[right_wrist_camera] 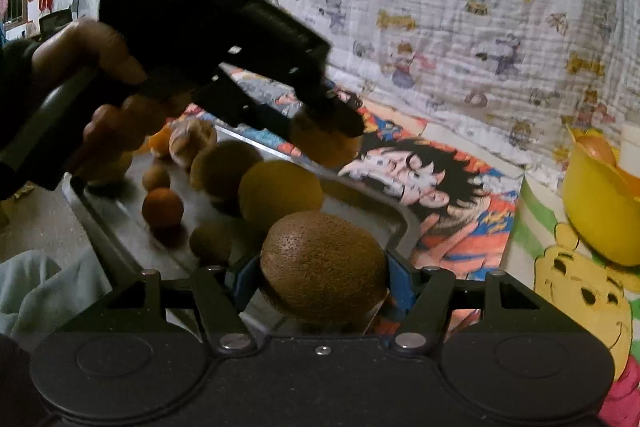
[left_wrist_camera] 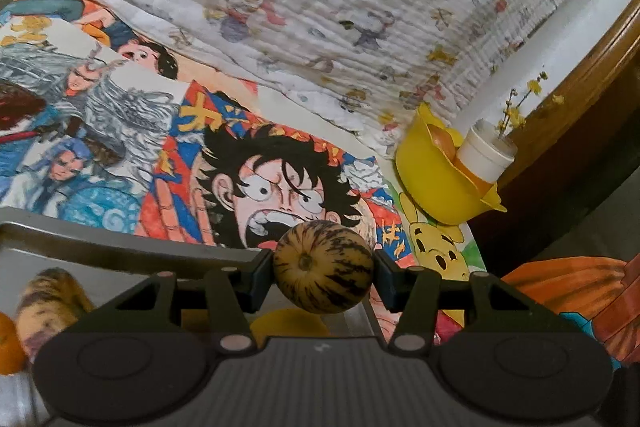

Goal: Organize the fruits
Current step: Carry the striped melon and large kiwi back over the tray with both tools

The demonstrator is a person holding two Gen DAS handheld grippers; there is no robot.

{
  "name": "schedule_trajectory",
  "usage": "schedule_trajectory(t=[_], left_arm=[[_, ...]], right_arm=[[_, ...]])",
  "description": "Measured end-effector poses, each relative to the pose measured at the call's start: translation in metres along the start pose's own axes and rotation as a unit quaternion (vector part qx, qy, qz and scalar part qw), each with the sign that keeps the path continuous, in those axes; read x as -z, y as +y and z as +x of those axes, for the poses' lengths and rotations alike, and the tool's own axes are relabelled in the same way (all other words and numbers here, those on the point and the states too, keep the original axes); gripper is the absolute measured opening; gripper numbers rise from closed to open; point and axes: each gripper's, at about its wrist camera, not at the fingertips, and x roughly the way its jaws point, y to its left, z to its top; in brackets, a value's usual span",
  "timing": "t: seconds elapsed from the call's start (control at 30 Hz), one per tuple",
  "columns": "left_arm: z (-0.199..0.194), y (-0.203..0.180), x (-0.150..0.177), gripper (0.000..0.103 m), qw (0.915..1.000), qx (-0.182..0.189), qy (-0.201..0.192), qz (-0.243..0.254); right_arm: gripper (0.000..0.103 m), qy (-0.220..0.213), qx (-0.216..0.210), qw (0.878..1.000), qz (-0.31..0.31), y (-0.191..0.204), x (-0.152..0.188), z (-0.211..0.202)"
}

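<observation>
Left to right: metal tray [right_wrist_camera: 100,215] holds loose fruit, among them a small orange fruit [right_wrist_camera: 162,207] and a yellow round fruit [right_wrist_camera: 280,191]. Left gripper [left_wrist_camera: 323,269] clamped on a striped melon-like fruit [left_wrist_camera: 323,267] above the tray's far rim. Right gripper [right_wrist_camera: 323,267] clamped on a kiwi [right_wrist_camera: 323,265] at the tray's near corner; left hand [right_wrist_camera: 100,75] and its tool block the view behind. Cartoon-print cloth [right_wrist_camera: 440,179] beyond. Yellow bowl [right_wrist_camera: 600,219] far right, already holding fruit
</observation>
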Motion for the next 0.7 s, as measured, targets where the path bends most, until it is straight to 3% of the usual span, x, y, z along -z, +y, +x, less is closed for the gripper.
schedule_trajectory(t=[0.7], left_arm=[[0.023,-0.025,0.017,0.057,0.9962,-0.030,0.011,0.081]], right_arm=[[0.067,-0.022,-0.009,1.000,-0.002,0.009,0.009,0.014]])
